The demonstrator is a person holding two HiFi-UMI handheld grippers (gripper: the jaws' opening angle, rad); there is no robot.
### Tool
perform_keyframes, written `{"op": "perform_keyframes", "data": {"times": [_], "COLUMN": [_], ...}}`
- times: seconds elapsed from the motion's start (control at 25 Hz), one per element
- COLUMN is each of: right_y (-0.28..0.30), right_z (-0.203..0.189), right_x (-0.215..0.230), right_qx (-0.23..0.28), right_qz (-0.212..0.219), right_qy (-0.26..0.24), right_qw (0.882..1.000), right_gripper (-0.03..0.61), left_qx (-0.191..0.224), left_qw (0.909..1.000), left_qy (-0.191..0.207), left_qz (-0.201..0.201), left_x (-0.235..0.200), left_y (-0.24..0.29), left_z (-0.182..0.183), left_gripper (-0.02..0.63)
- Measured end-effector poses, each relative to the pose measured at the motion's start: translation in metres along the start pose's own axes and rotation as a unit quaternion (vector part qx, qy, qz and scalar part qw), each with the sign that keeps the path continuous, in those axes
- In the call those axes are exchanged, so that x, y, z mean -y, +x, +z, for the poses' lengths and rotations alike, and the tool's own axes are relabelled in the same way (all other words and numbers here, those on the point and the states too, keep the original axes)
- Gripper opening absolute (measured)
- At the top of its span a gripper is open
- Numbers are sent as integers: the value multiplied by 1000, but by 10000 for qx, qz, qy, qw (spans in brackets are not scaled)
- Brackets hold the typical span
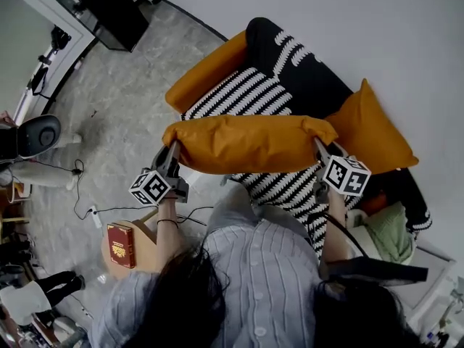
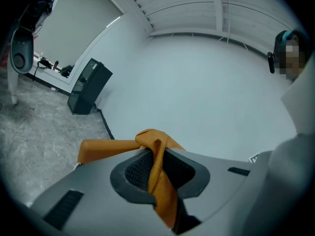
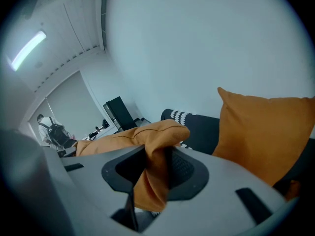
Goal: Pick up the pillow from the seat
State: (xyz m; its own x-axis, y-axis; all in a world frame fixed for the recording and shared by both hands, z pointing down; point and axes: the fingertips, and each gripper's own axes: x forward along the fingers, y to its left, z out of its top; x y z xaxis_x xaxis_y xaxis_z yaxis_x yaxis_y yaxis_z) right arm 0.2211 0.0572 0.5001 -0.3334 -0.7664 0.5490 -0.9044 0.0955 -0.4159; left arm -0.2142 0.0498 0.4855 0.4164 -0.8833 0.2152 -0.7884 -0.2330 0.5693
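Observation:
An orange pillow (image 1: 250, 143) hangs stretched between my two grippers, lifted above the striped seat (image 1: 246, 96) of the sofa. My left gripper (image 1: 172, 148) is shut on the pillow's left corner (image 2: 156, 171). My right gripper (image 1: 320, 146) is shut on its right corner (image 3: 153, 176). In both gripper views the orange cloth is bunched between the pads. The pillow hides part of the seat beneath it.
A second orange pillow (image 1: 373, 133) leans at the sofa's right end (image 3: 261, 132). An orange armrest (image 1: 206, 71) is at the left. A black speaker (image 1: 105, 9) stands by the far wall. A red book (image 1: 120, 244) lies on a small stool; cables trail on the floor.

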Motion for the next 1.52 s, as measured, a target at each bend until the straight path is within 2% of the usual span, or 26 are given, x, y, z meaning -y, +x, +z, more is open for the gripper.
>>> {"op": "perform_keyframes", "data": {"times": [0.24,0.76,1.16,1.52], "right_y": [-39,-59,-84,-119], "right_z": [-19,-55,-72,-104], "right_x": [15,27,35,-2], "right_qx": [14,-126,110,411], "right_qz": [9,39,-373,-706], "right_qy": [79,229,433,610], "right_qw": [10000,9997,9983,9948], "right_gripper": [125,126,125,126], "left_qx": [-82,-296,-540,-719], "left_qw": [9999,9989,9983,9951], "left_qy": [-3,112,183,332], "left_qz": [75,357,-89,-588], "left_x": [32,47,52,38], "left_y": [-39,-63,-47,-70], "left_z": [-27,-44,-49,-39], "left_gripper": [64,64,64,64]}}
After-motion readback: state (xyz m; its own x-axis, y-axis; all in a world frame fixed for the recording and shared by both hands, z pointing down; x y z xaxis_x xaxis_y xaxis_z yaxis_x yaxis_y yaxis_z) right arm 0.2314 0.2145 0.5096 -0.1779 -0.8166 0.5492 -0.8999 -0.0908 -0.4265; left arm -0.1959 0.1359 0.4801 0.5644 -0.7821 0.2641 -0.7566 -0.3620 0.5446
